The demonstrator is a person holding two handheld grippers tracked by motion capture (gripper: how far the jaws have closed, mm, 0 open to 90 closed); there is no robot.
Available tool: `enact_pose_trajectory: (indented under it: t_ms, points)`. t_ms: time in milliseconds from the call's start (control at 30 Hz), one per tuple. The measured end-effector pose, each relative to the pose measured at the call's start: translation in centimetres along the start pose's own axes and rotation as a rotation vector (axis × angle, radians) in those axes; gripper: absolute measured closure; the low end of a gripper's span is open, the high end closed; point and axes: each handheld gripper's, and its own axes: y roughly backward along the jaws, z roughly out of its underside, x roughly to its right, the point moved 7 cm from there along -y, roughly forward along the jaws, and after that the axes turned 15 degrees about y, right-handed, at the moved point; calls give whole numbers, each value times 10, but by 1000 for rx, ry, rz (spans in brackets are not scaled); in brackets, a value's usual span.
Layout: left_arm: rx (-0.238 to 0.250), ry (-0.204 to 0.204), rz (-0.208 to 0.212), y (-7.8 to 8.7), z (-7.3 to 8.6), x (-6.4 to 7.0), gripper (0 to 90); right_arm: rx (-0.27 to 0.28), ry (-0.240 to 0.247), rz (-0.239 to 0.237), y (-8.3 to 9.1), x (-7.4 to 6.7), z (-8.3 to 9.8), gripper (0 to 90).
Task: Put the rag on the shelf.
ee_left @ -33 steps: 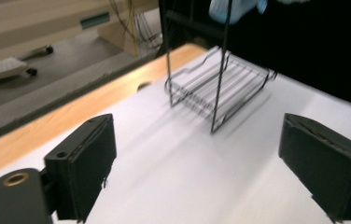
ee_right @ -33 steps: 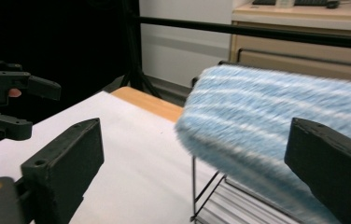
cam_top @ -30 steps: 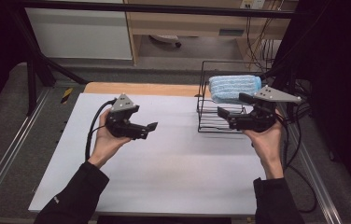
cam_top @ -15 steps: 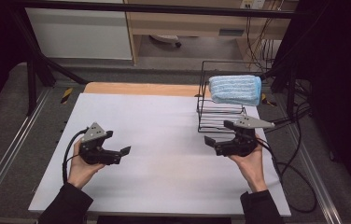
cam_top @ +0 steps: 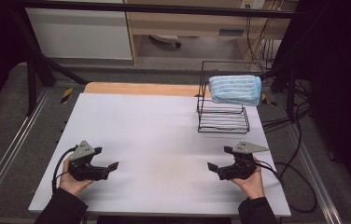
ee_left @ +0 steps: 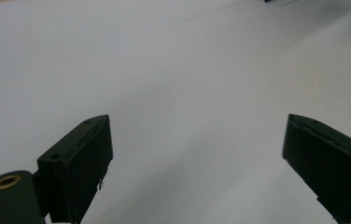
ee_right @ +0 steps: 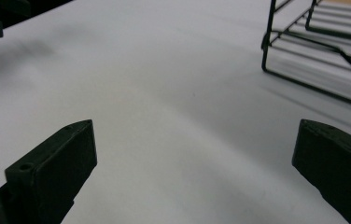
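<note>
Where the high view looks down, the person's sleeves are cut off at the bottom edge. The left gripper (cam_top: 107, 164) and right gripper (cam_top: 215, 166) sit low on the white table (cam_top: 164, 135), well apart, jaws spread and empty. At the far right stands a black wire rack (cam_top: 223, 114), its shelf bare; a blue striped cloth (cam_top: 235, 89), folded and plump, lies across its top rail.

In the left gripper view, both jaws stand wide over plain table (ee_left: 173, 84), their bases cut off.

In the right gripper view, wide jaws frame the table (ee_right: 164, 93); the rack's (ee_right: 313, 51) lower wires show blurred, its top cut off.
</note>
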Motion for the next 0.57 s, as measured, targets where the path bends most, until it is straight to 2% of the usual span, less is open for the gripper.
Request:
enact_pose_trajectory:
  t_ms: [133, 300, 400, 500, 567]
  points:
    - [-23, 2, 0, -1, 10, -4, 85, -11, -19, -4, 3, 3, 18, 3]
    - [-33, 6, 7, -3, 15, -5, 87, -26, -37, 11, 9, 9, 33, 3]
    - [-36, -6, 7, -4, 16, -4, 87, -41, -50, 13, 9, 12, 38, 3]
    - [-35, -1, 2, -4, 16, -6, 87, -69, -37, 9, 7, 12, 41, 3]
    - [-37, 3, -7, -4, 16, -7, 86, -63, -38, 4, 7, 11, 40, 3]
